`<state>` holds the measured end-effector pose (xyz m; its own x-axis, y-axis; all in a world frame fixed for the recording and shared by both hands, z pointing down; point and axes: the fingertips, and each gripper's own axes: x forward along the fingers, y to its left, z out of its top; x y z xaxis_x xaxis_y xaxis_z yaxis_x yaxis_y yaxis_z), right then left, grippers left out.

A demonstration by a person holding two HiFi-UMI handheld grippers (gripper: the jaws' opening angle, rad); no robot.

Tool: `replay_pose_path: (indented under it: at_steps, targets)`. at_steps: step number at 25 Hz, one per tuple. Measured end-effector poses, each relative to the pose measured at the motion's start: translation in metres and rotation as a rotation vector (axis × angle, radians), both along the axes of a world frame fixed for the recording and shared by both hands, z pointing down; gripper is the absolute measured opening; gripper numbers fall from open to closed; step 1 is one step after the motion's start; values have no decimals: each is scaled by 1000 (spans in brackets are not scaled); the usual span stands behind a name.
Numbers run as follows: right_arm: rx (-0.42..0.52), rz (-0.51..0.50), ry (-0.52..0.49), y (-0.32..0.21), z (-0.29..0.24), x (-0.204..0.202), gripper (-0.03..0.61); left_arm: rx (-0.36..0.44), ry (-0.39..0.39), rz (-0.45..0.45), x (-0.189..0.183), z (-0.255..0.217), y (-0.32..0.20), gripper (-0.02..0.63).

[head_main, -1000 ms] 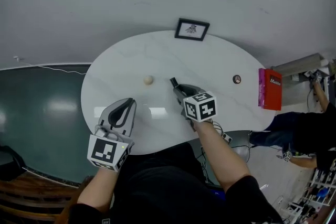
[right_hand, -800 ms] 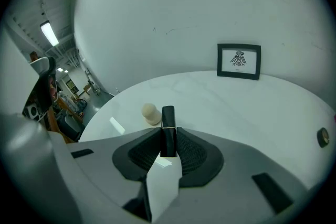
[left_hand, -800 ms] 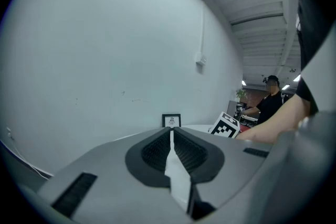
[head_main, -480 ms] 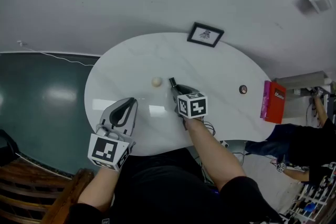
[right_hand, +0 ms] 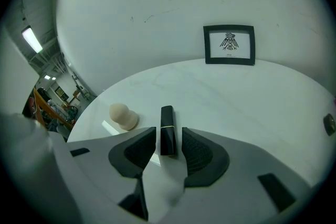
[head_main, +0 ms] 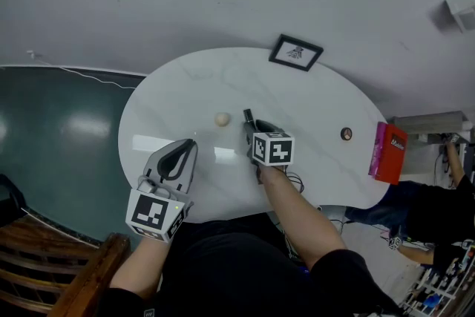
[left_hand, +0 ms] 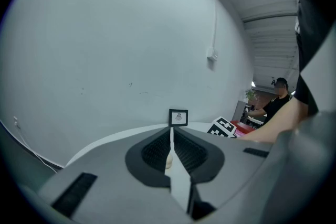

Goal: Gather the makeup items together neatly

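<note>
While the two fingers point(right_hand: 197, 150) of the right gripper point(right_hand: 168, 140) stand apart, having just been opening, a black lipstick point(right_hand: 167, 122) with a thin gold band lies flat on the table point(head_main: 185, 85) between them. A sliver of white tabletop shows on each side of it, so the pads are not pressing it and the gripper holds nothing. This looks like a release: the lipstick seems to have been set down here because a beige makeup sponge point(right_hand: 123, 116) sits just beside it to the left, near but not touching, which suits gathering the items in one spot. The left gripper point(left_hand: 171, 134) has its fingers pressed together with only a hairline slit between them and nothing in their grasp. It hovers low by the near edge of the table, probably kept back out of the way while the right one works. Farther out, a small round item point(head_main: 346, 134), perhaps a compact, lies well apart toward the right end, likely the next thing to bring over. A framed picture point(right_hand: 229, 44) stands at the far edge against the wall. No tray, bag or bowl for the makeup shows on the table. A red box point(head_main: 388, 152) stands at the right edge, and its contents cannot be seen.
</note>
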<state>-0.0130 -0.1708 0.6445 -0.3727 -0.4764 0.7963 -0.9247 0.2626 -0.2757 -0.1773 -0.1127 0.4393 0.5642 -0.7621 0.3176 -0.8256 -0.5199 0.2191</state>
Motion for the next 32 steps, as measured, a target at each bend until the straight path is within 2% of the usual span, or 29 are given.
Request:
replay_pose_path:
  at_steps: [5,7,22,27,32]
  targets:
    - [-20,-18,-54,16,-4,-7,158,-8,7,9,5,1,1,28]
    - [-22,-25,-62,19,-4,-11,134,-8,8,16,7,1,2,28]
    - [41,-33,18,22,-5,-4,112,13,3,50,-7,-5,29,28]
    - [69,-49,39,22,-7,-2,130,22,3,63,-9,-8,40,28]
    - [68,-32,19,22,-7,-10,156,8,-1,69,-11,-4,48,26]
